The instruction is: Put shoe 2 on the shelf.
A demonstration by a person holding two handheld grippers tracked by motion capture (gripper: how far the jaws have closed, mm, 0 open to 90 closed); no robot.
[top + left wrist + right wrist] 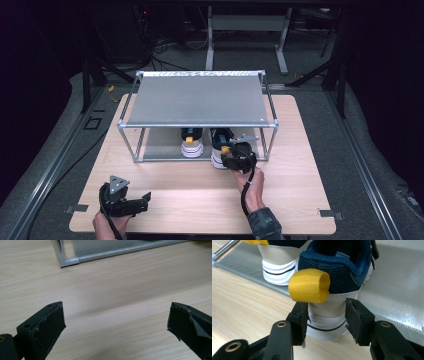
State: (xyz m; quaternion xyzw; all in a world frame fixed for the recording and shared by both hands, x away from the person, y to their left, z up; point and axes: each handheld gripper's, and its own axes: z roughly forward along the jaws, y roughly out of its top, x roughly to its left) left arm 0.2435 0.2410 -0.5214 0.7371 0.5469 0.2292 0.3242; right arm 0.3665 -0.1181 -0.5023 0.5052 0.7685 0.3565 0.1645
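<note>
in the high view my right gripper (235, 154) sits right of centre in the frame, at the front edge of the rack's (200, 125) lower shelf, its nose against the heel of the right-hand shoe (220, 145); that shoe's long axis runs away from me toward the top of the frame, toe under the shelf, heel hanging out over the table (200, 190). the other shoe (192, 142) stands just beside it to the left. my left gripper (125, 202) rests at the lower left of the frame, well apart from both shoes, so the right hand is plainly the nearer one. in the left gripper view my jaws stand wide apart over bare wood with nothing between them, the rack's corner at the upper left. in the right gripper view the heel of the shoe (327, 315) lies straight ahead at centre frame between my fingers (357, 317), which are drawn in against its pale sides, as far as i can judge pressing on it; the yellow pull loop (309, 285) hangs just above them. i can read no brand, label or writing on either shoe.
</note>
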